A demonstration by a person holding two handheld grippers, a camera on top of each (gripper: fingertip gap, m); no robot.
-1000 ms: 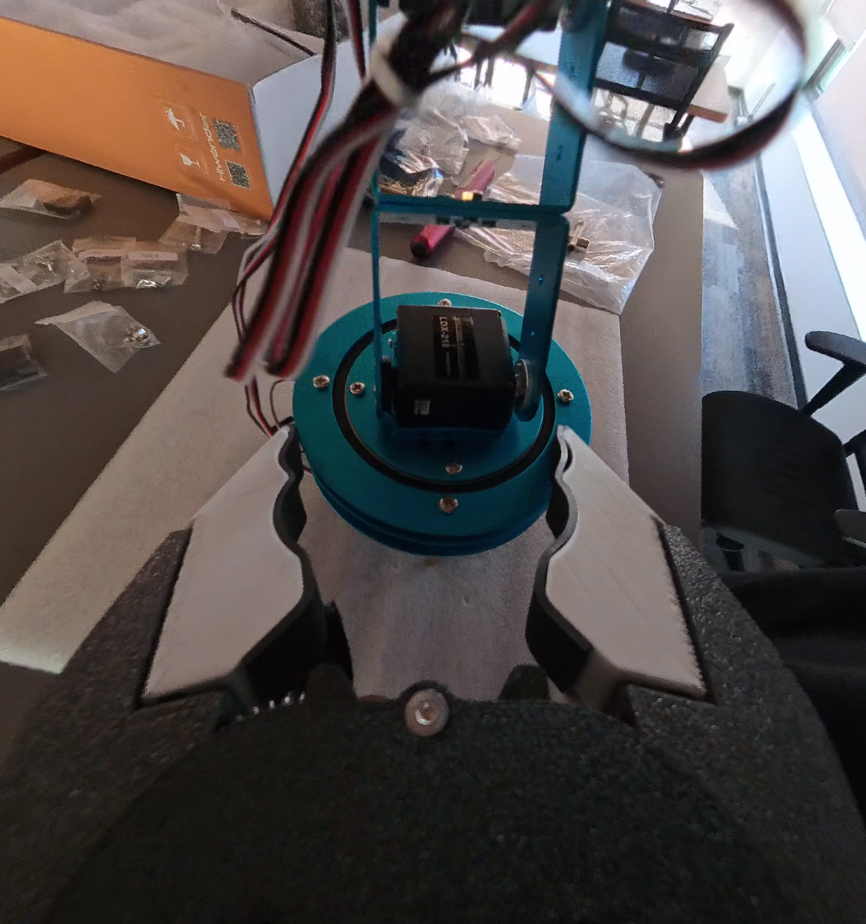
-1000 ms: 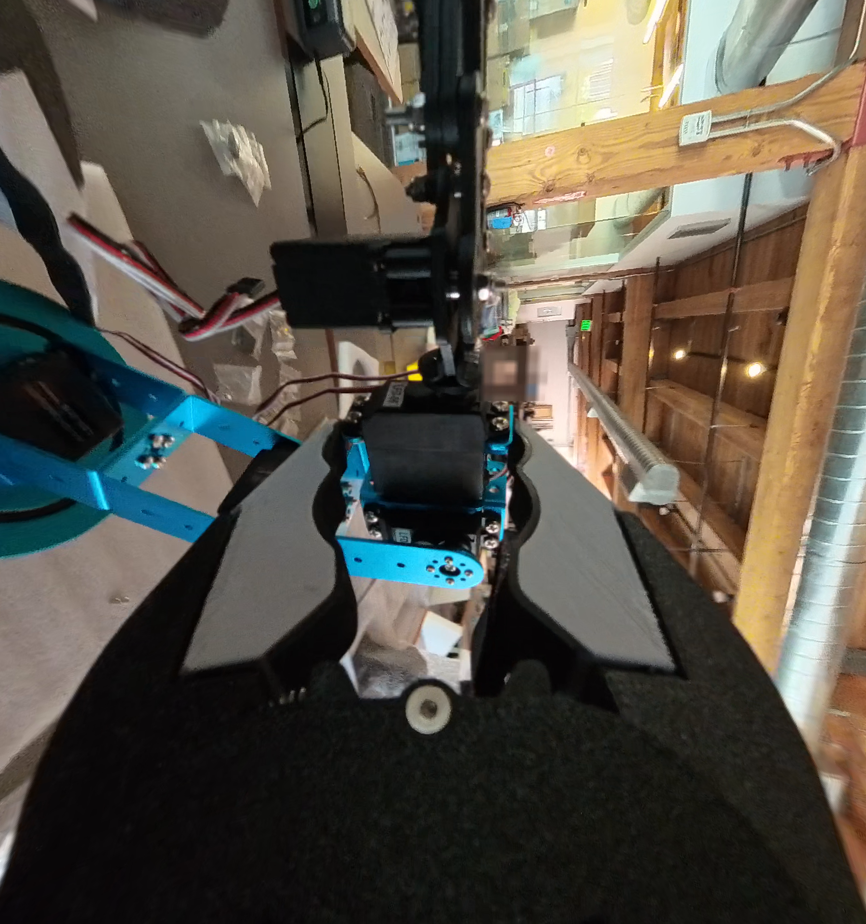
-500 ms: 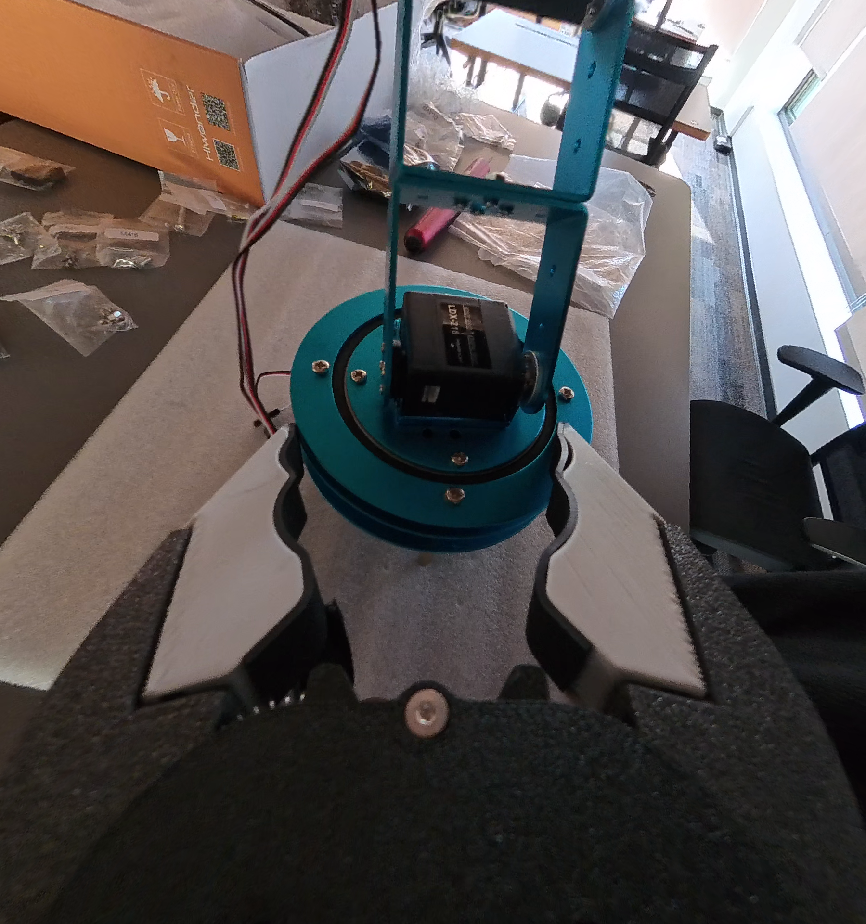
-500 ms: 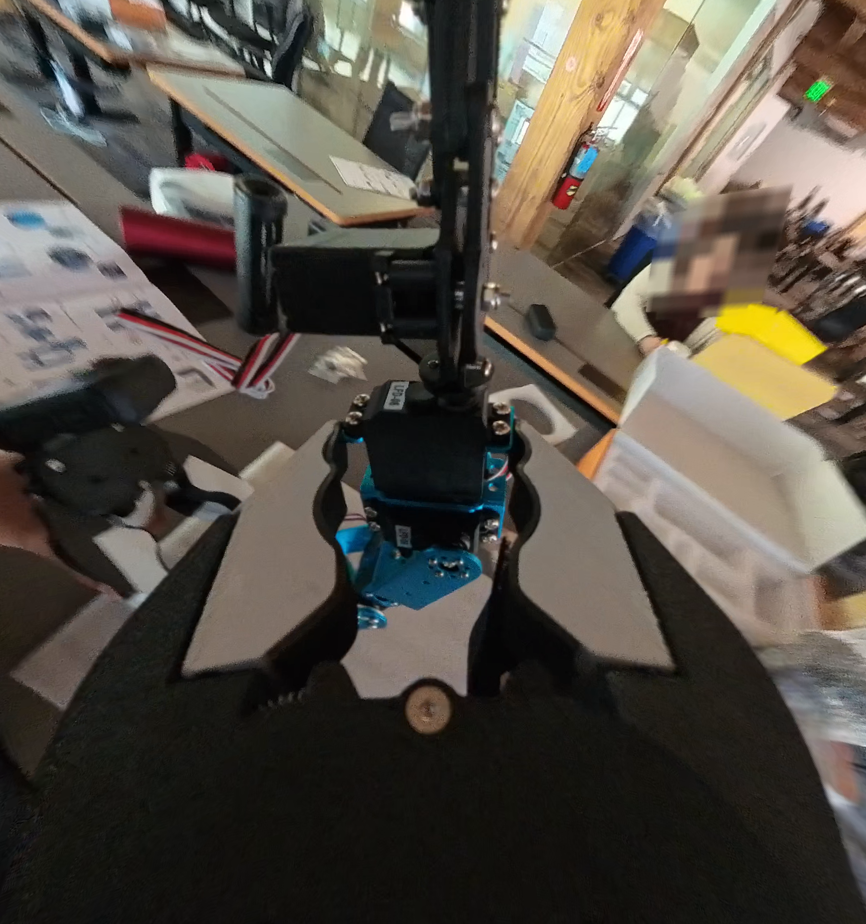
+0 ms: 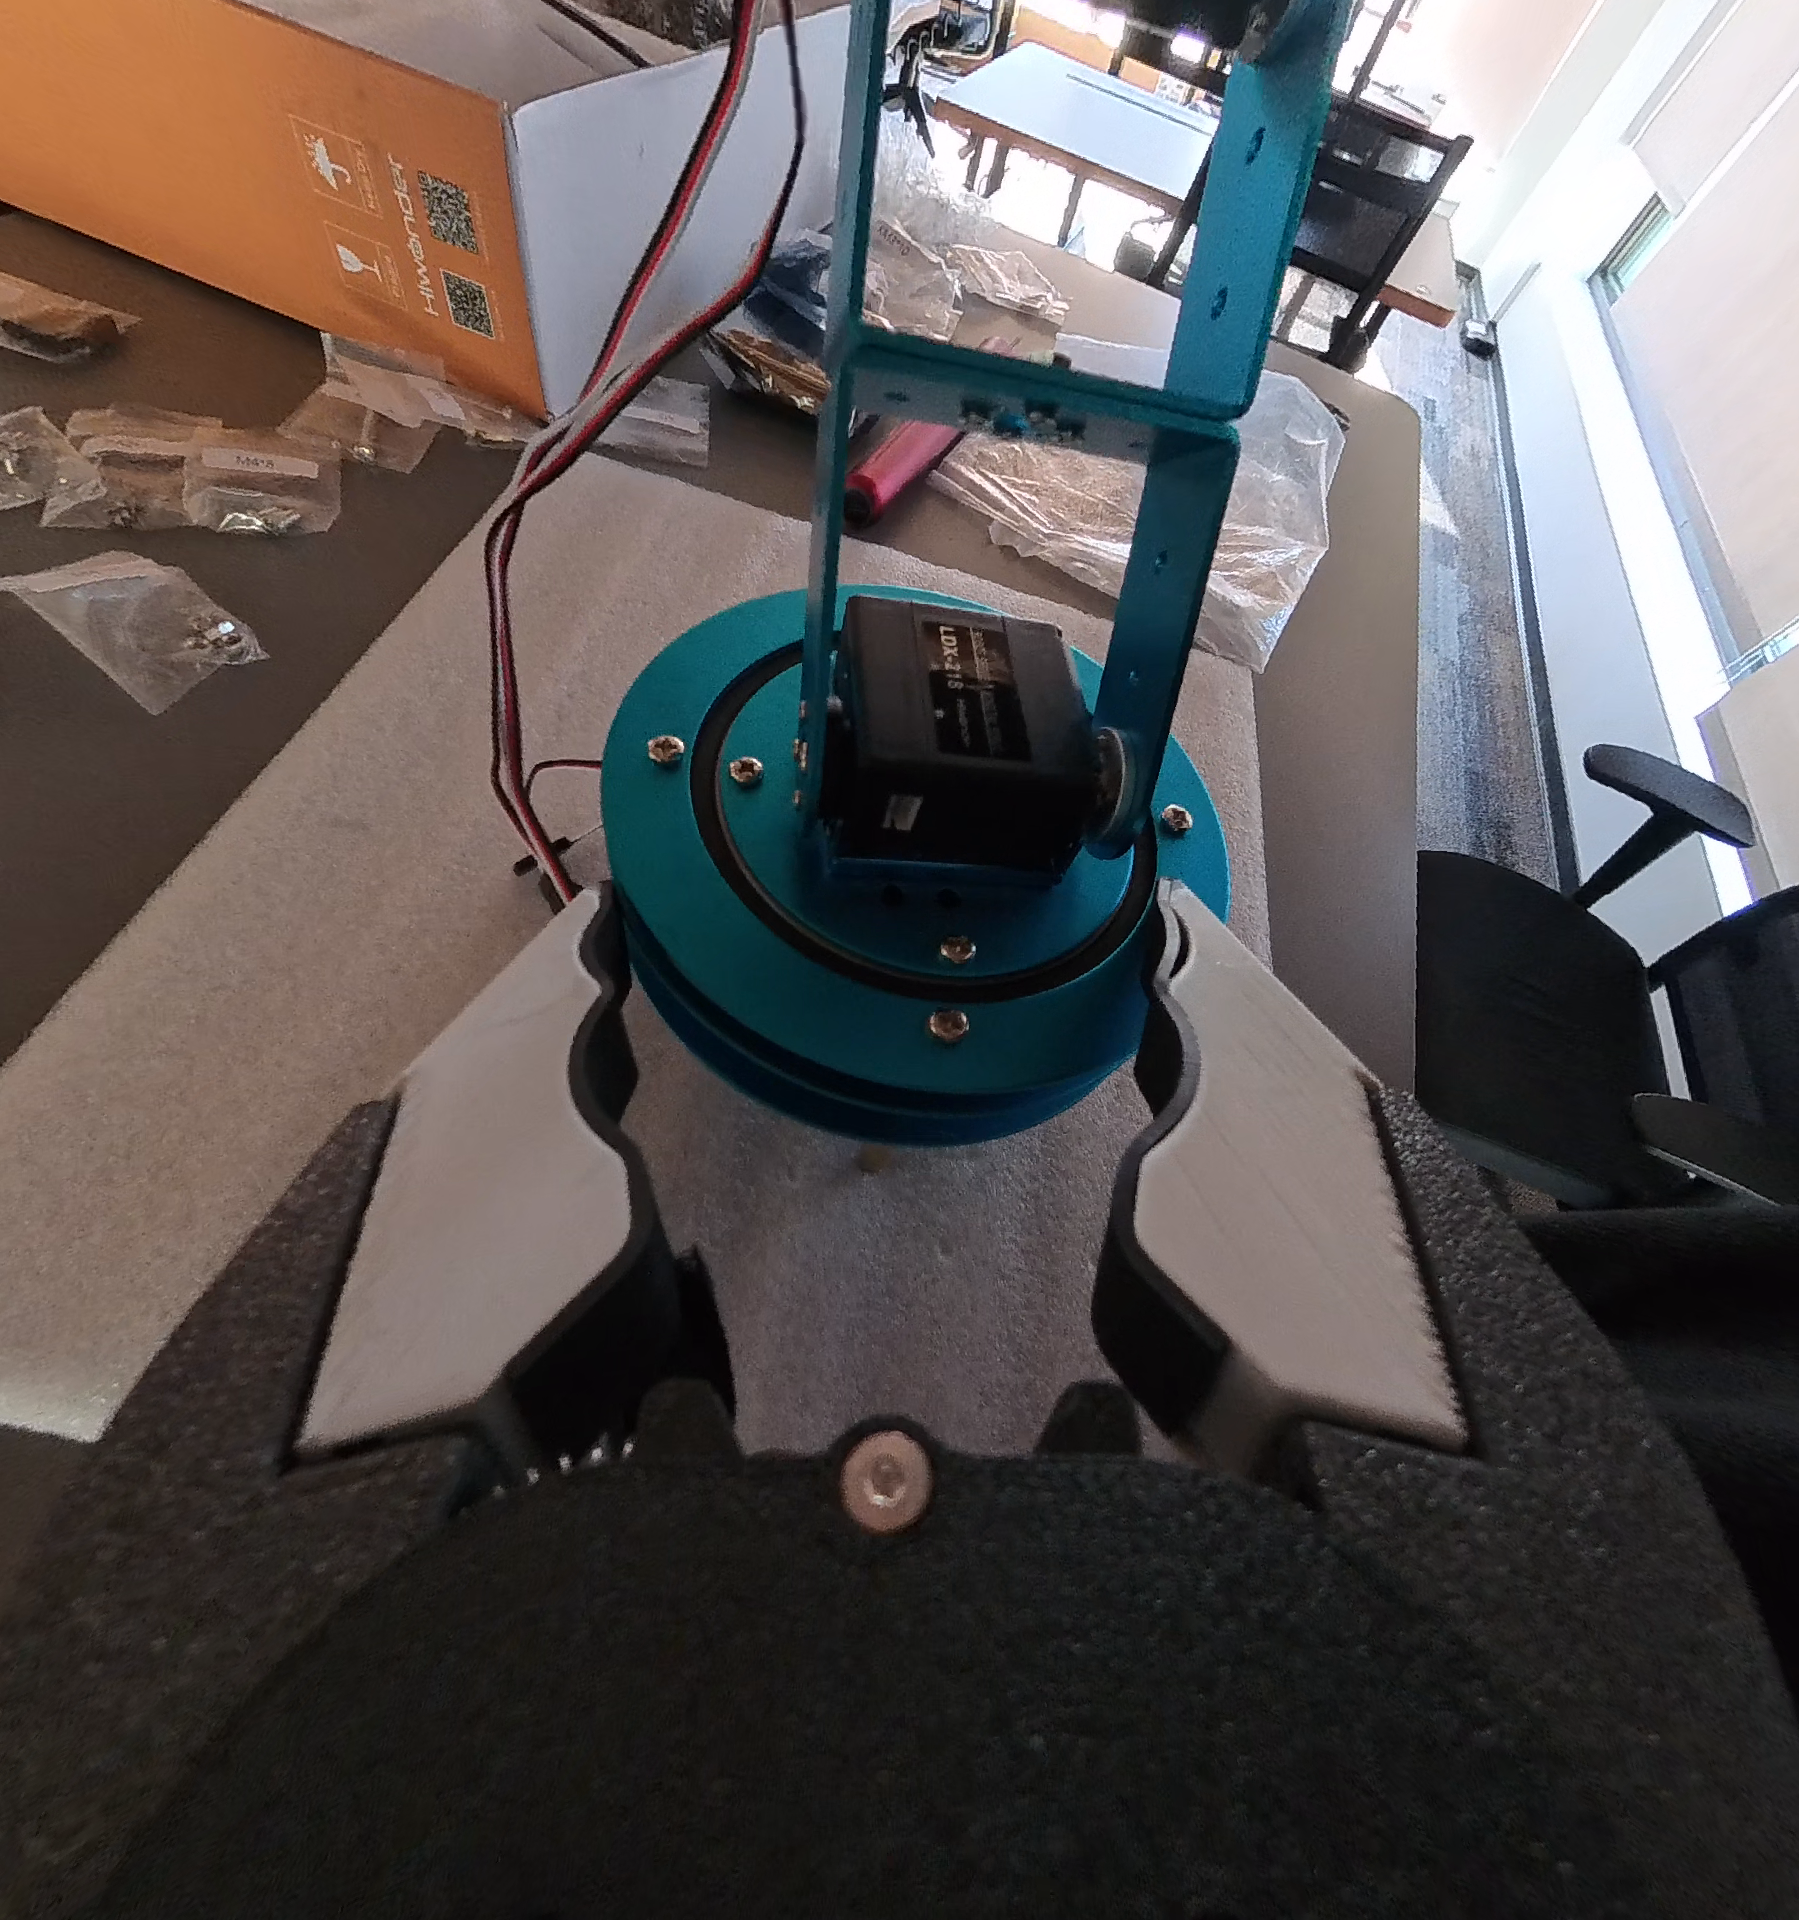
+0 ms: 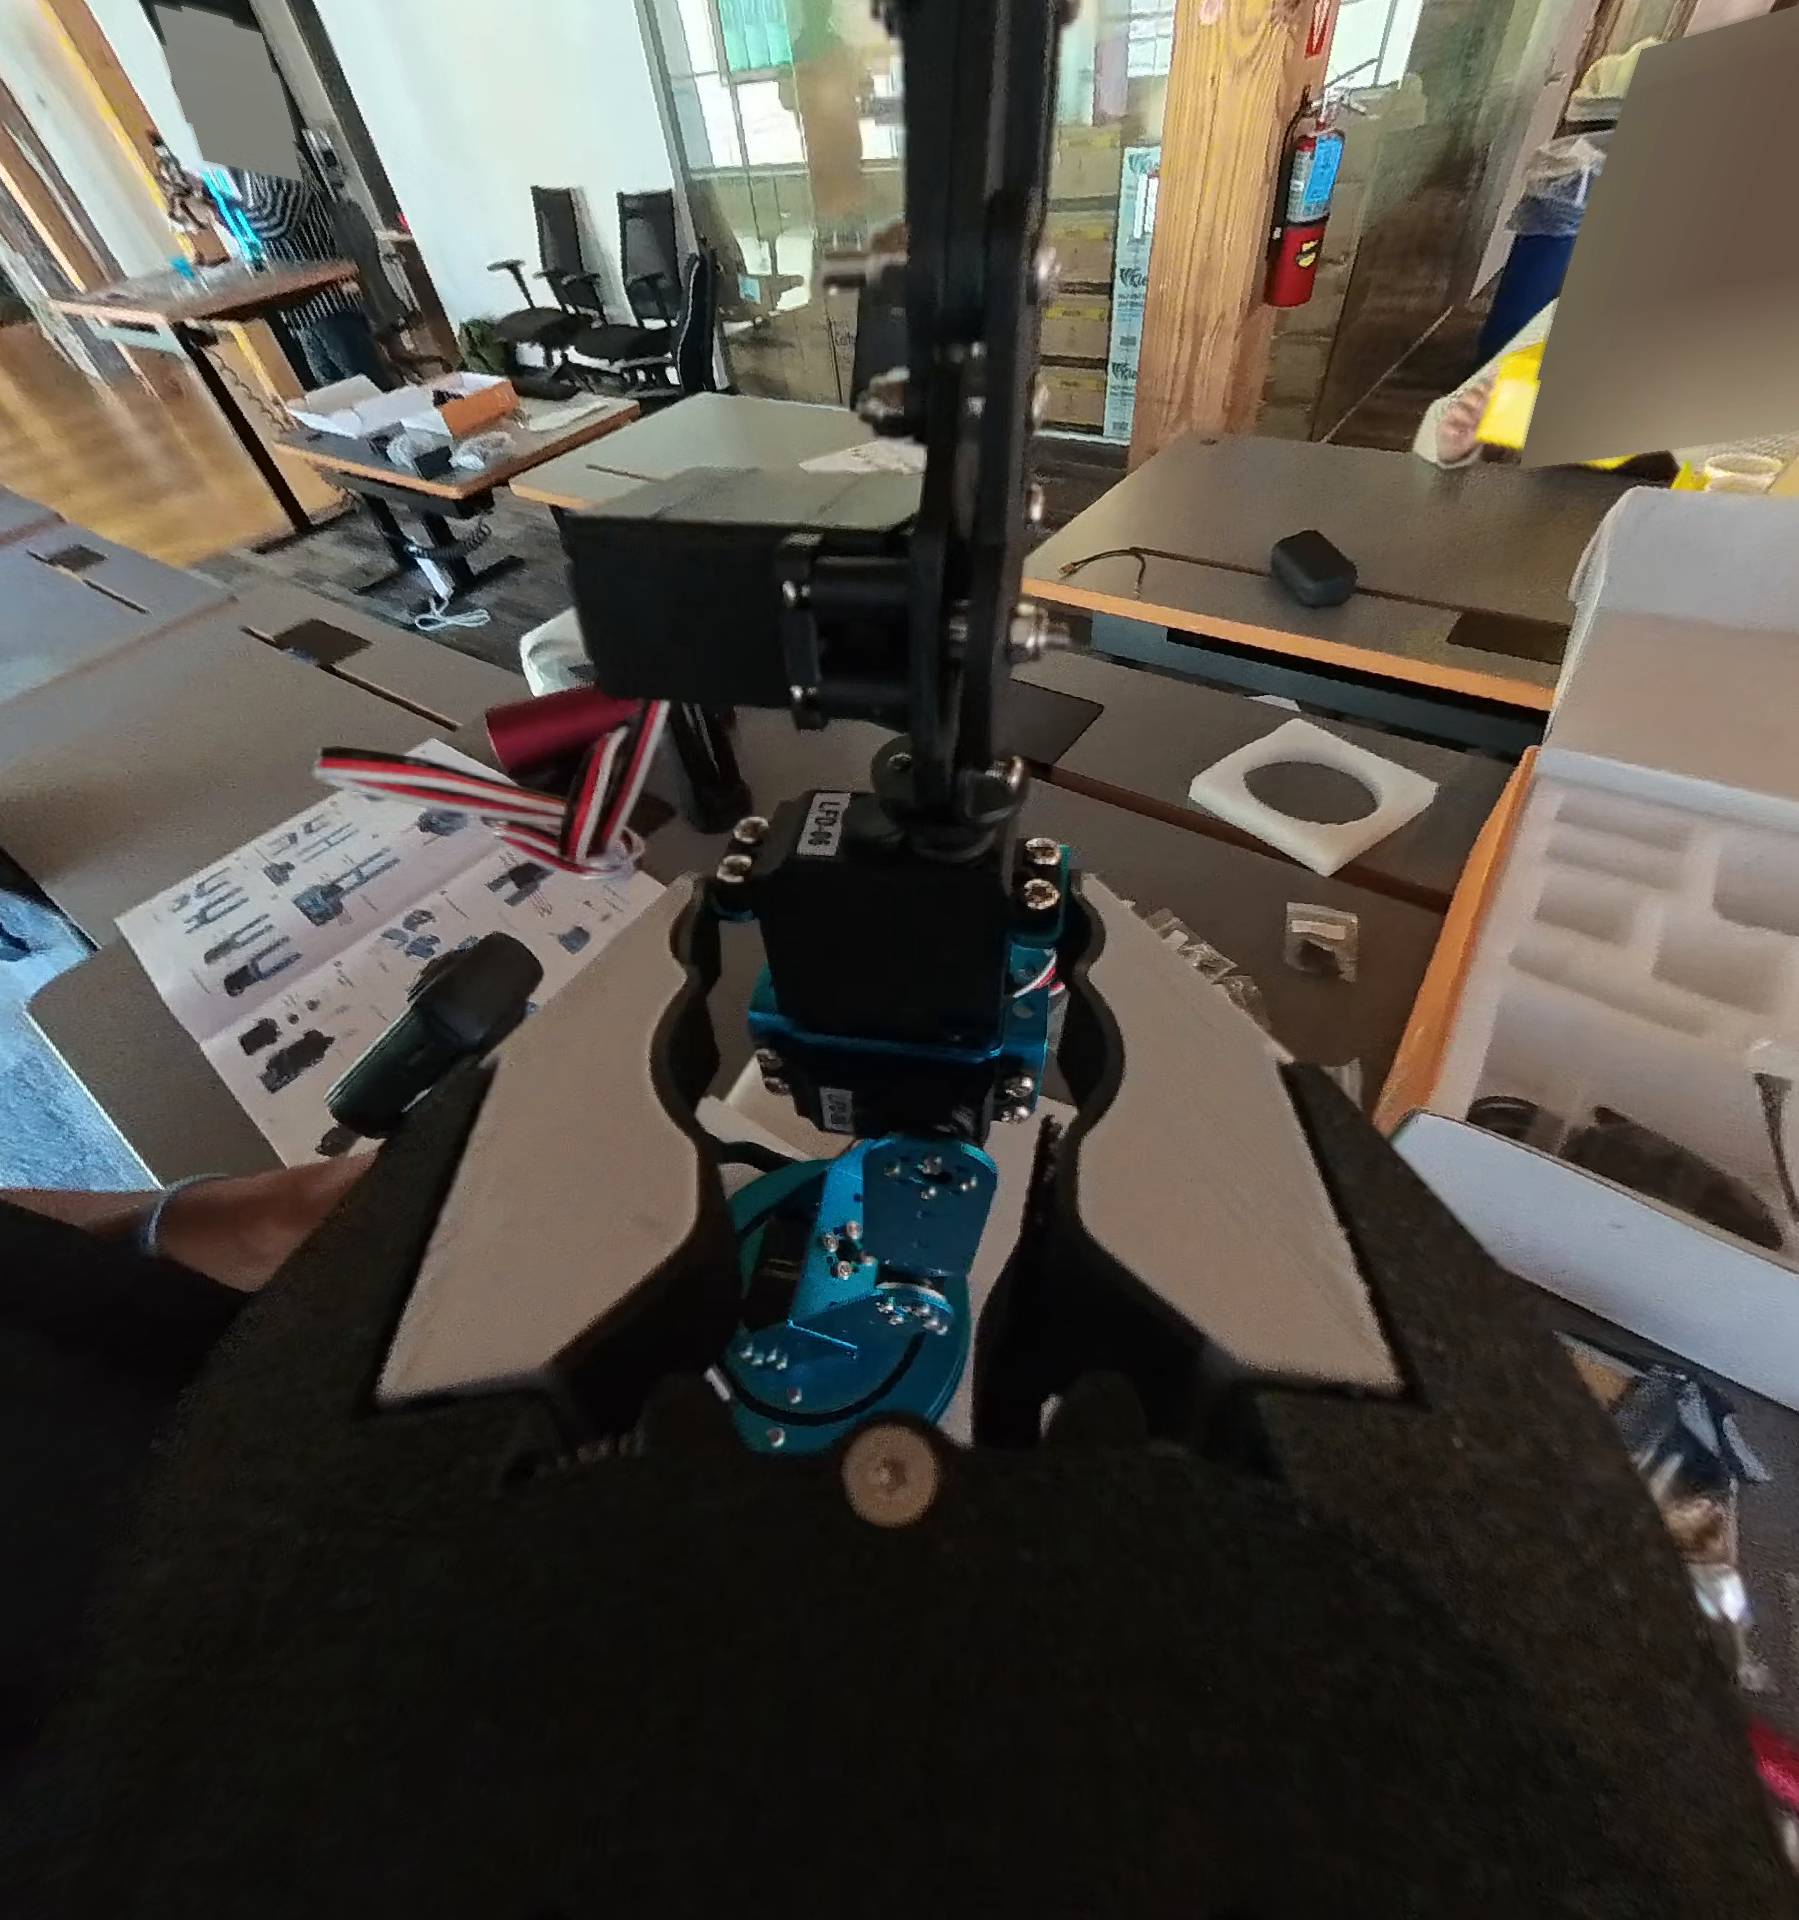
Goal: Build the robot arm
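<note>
A: What's changed?
B: The right gripper (image 6: 890,997), clenched on the black servo block (image 6: 879,961) at frame centre, has swung level from tilted sideways; the left gripper (image 5: 890,935) keeps clamping the blue round base (image 5: 910,956), mid-frame
A: Meaning?
B: The arm now stands upright

Open office: black chairs (image 5: 1529,1039) right of left gripper; wooden post (image 6: 1212,229), desks (image 6: 1321,582) ahead of right; bright windows (image 5: 1705,343).
</note>
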